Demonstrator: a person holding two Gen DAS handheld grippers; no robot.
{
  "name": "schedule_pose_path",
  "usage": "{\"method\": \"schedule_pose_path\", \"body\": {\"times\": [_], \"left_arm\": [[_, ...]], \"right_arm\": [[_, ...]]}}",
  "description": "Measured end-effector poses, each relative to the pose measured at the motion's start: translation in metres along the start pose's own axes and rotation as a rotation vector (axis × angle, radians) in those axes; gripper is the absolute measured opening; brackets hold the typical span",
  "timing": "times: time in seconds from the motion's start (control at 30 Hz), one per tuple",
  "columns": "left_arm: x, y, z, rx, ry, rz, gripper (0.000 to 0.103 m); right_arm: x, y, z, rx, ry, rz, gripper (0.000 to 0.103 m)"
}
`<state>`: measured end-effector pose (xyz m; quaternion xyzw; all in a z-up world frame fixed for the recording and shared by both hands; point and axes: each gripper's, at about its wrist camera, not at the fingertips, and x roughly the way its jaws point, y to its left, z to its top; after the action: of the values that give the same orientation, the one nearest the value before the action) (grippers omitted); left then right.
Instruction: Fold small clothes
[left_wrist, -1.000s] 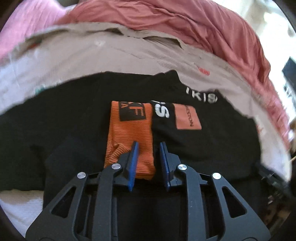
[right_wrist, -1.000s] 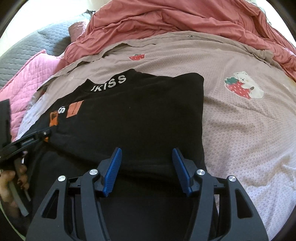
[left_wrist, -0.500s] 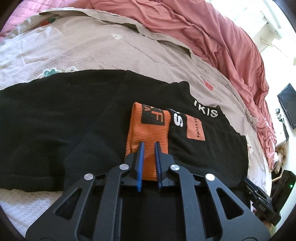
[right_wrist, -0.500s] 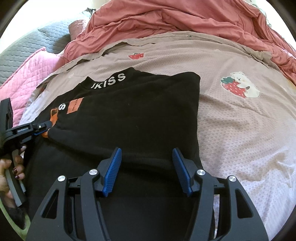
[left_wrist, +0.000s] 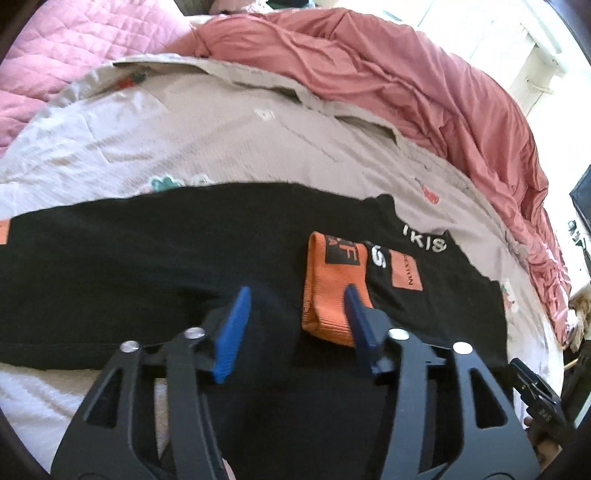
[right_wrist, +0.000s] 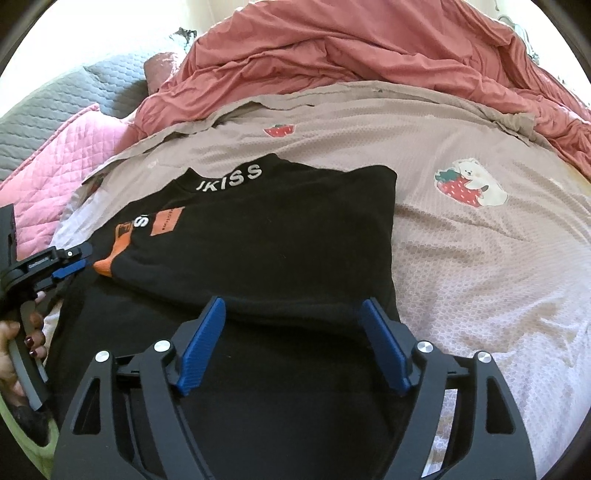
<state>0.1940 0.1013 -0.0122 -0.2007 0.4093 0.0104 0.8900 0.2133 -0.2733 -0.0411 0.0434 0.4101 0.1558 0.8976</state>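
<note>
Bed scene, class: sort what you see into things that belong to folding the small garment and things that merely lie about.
Belonging to the job:
black sweatshirt with white lettering
ribbed orange cuff of its sleeve
left gripper, open
right gripper, open

Merely lying about:
beige bedsheet with strawberry prints
crumpled rust-red duvet
pink quilted blanket
grey quilted cover

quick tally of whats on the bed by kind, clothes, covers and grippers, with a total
Clothes: 1, a black sweatshirt with an orange cuff.
Bed covers: 4, a beige strawberry sheet, a red duvet, a pink quilt and a grey quilt.
Grippers: 2, the left gripper and the right gripper, both open.
Total: 7
</note>
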Motion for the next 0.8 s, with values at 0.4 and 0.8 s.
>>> {"method": "schedule_pose_path", "body": {"times": [0.4, 0.8], "left_arm": [[-0.045, 0.006, -0.001, 0.021, -0.107, 0.01, 0.093], [-0.068, 0.03, -0.01, 0.031, -0.142, 0.098, 0.093]], "right_arm": [[-0.016, 0.013, 0.004, -0.016, -0.04, -0.01, 0.075], [-0.022, 0.06, 0.011, -0.092, -0.072, 0.041, 0.076]]}}
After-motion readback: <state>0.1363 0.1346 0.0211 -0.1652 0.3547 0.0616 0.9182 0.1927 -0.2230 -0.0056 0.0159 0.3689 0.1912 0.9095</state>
